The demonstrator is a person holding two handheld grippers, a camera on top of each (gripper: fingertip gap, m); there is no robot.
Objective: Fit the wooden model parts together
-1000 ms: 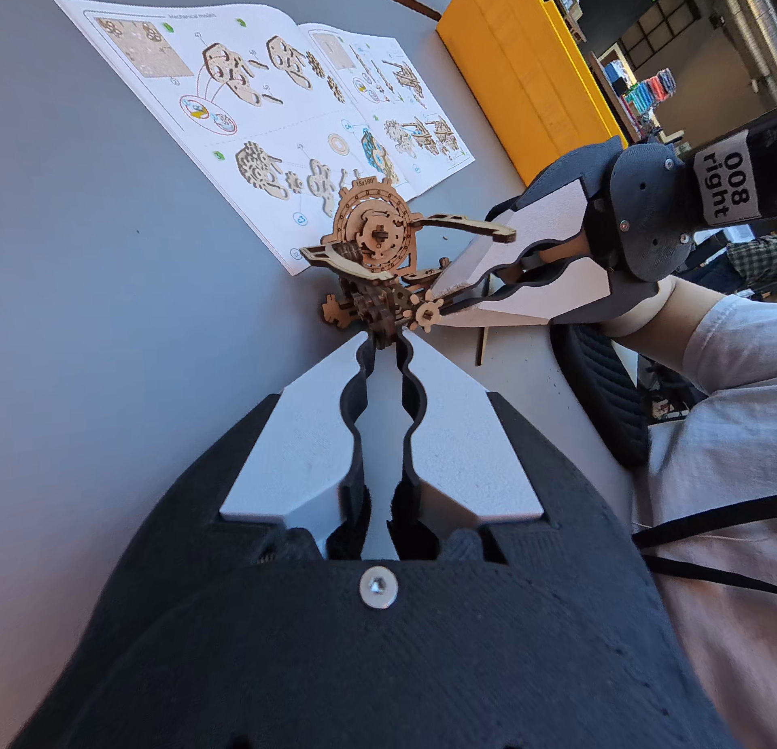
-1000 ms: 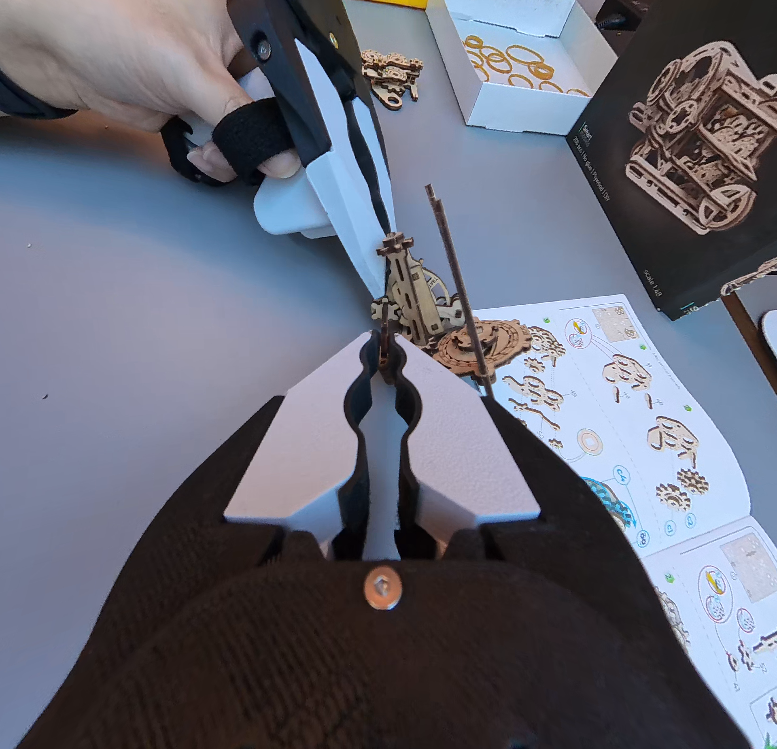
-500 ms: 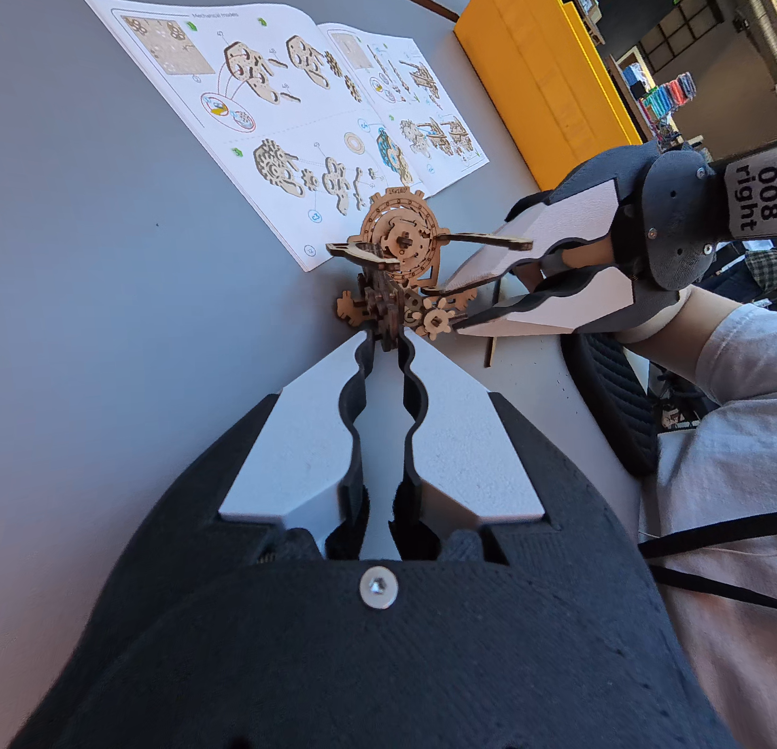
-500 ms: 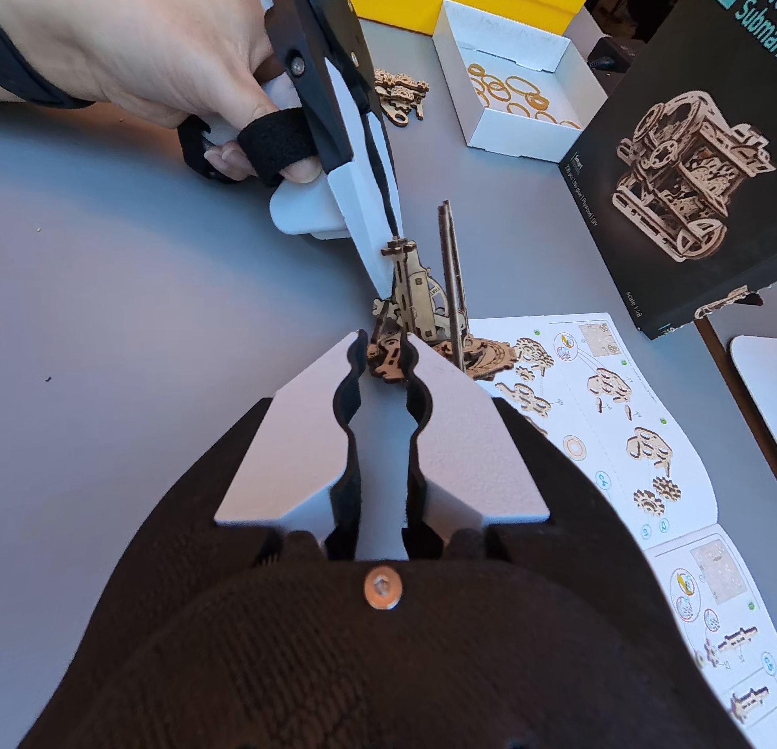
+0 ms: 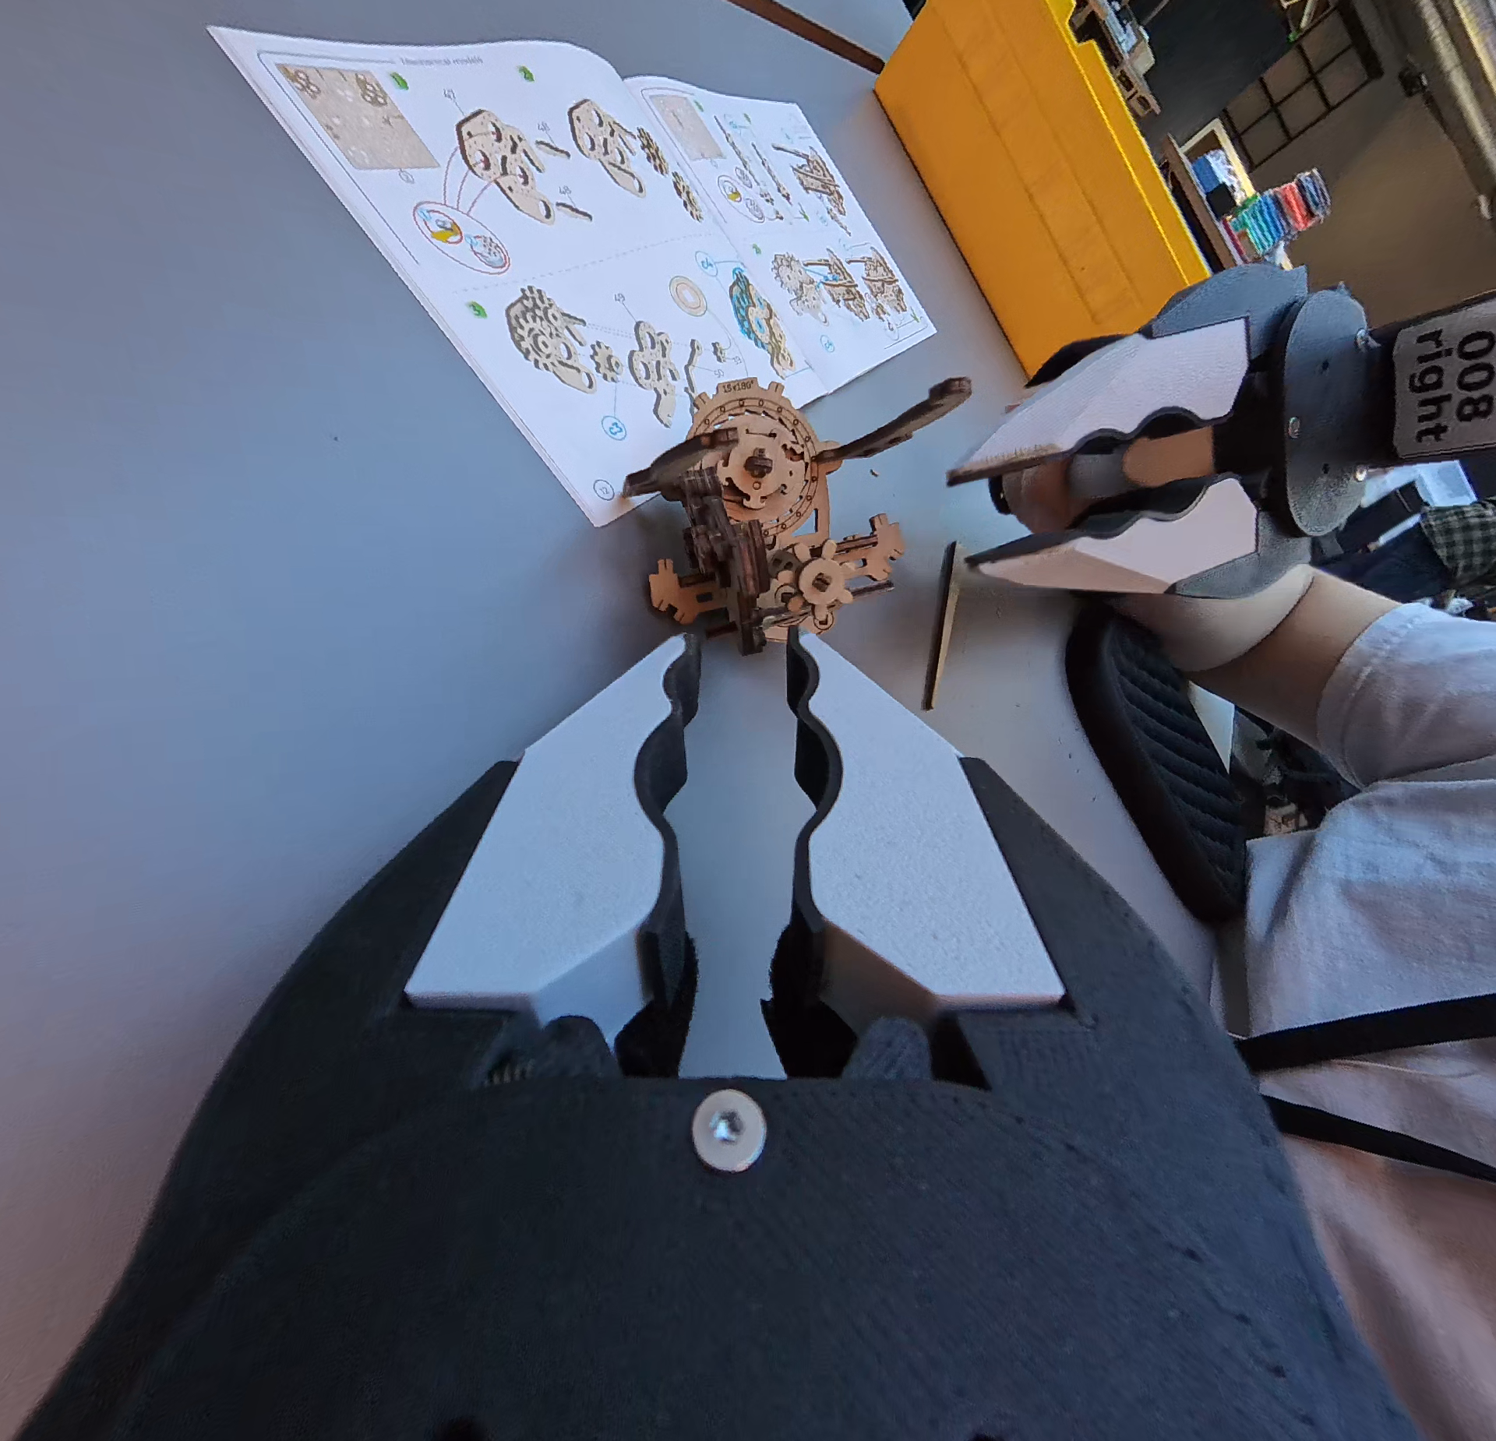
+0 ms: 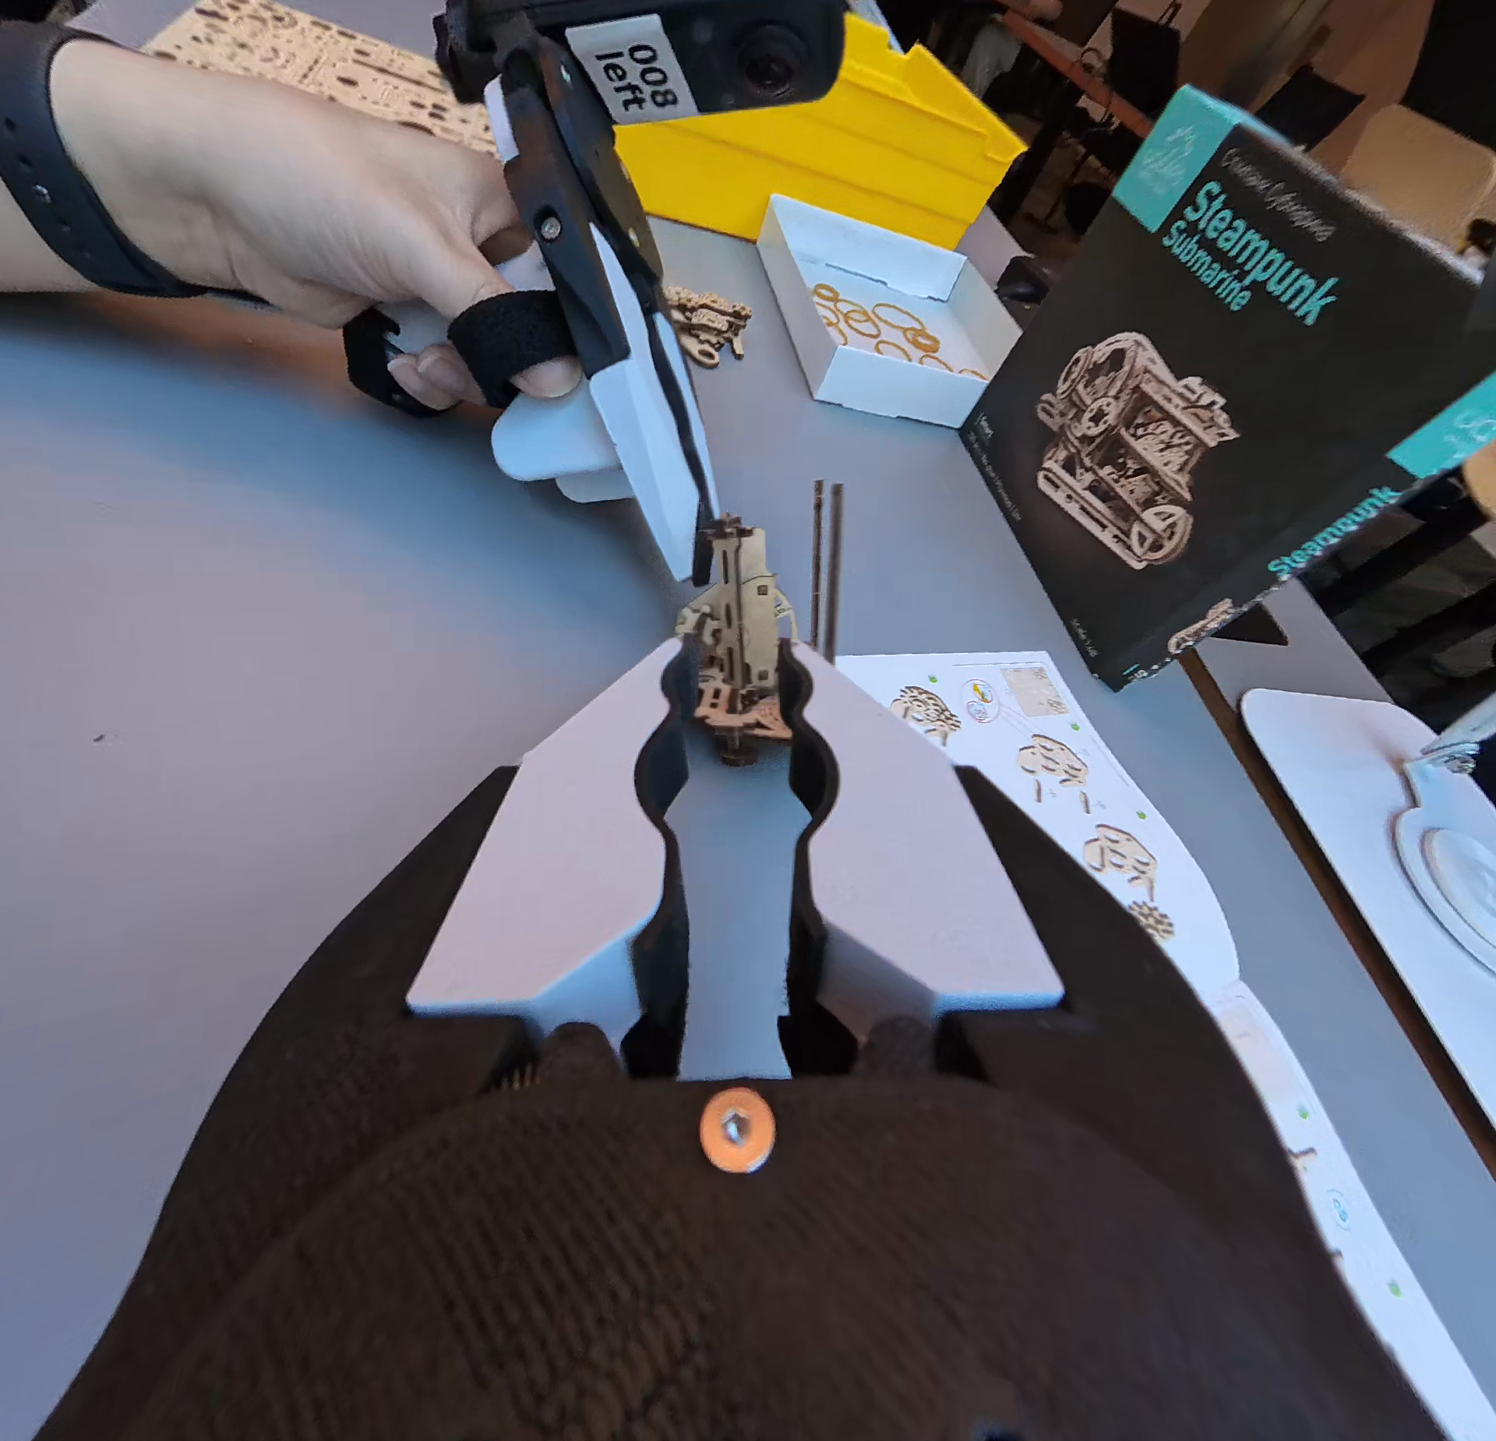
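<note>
A: Nearest in the left wrist view, the left gripper (image 5: 738, 648) has its jaws parted, and the small laser-cut wooden gear model (image 5: 761, 512) sits just past the tips at twelve o'clock, its lowest dark piece in the mouth of the gap. Touching or not?

B: From that view I can't tell. In the right wrist view the same gripper (image 6: 703, 548) comes down from eleven o'clock with its tip against the top of the model (image 6: 737, 633), held by a bare hand (image 6: 324, 221) wearing a black wrist strap.

A: And the right gripper (image 6: 735, 658)?

B: Jaws apart, empty. Its own view shows the model partly between the fingertips with grey bench visible either side. From the left view that gripper (image 5: 967, 524) sits at two o'clock, clear of the model.

A: The model stands on the grey bench (image 5: 202, 512), at the edge of the open white instruction booklet (image 5: 567, 212).

B: A thin dark wooden stick (image 5: 939, 633) lies just right of it. Farther off at one o'clock: a shallow white cardboard tray (image 6: 882, 386) of tan rings, a black model kit box (image 6: 1214, 431), another small wooden assembly (image 6: 706, 324), then the yellow plastic bin (image 6: 809, 156)
</note>
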